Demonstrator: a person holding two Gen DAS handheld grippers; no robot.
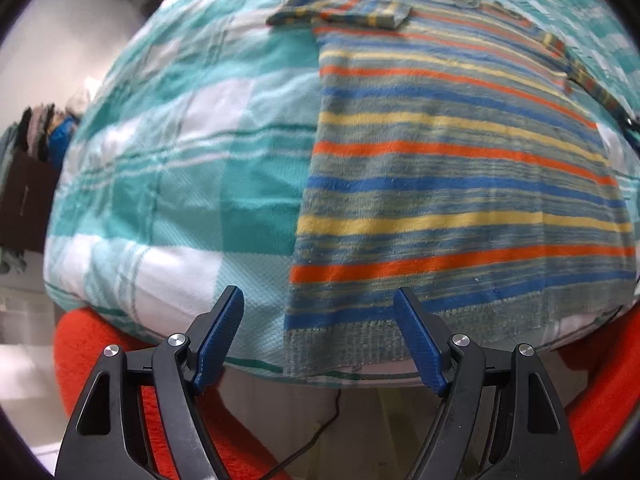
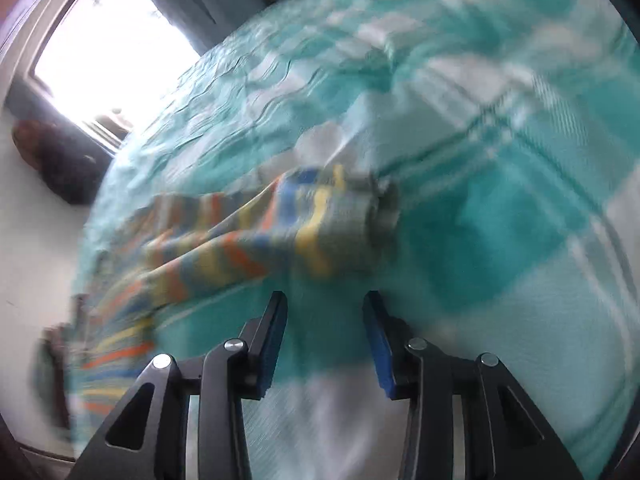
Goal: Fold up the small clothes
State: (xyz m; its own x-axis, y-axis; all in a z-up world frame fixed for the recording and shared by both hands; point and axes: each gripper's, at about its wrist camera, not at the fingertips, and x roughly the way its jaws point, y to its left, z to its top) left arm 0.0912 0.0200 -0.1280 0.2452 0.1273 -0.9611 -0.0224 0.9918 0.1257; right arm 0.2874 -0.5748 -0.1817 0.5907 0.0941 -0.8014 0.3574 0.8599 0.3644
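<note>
A striped sweater (image 1: 460,184) lies flat on a bed covered by a teal-and-white checked blanket (image 1: 180,152), its hem at the near edge of the bed and its neck at the far side. One sleeve (image 1: 344,10) is folded across the upper chest; the other sleeve (image 1: 588,76) runs out along the right side. The left hand-held gripper (image 1: 319,312) hangs just off the near edge of the bed, jaws spread wide and holding nothing, with the sweater's lower left corner between and just beyond its blue pads (image 1: 222,336). An orange cloth (image 1: 88,352) shows below the bed edge, and a dark cable (image 1: 320,432) trails over the floor beneath. The right wrist view is motion-blurred. It shows the right hand-held gripper (image 2: 325,300) over the blanket (image 2: 500,208), jaws apart and empty, with a sleeve cuff (image 2: 352,220) lying just ahead of its fingertips, not touching them. A bright window (image 2: 104,48) stands beyond the bed at upper left.
</note>
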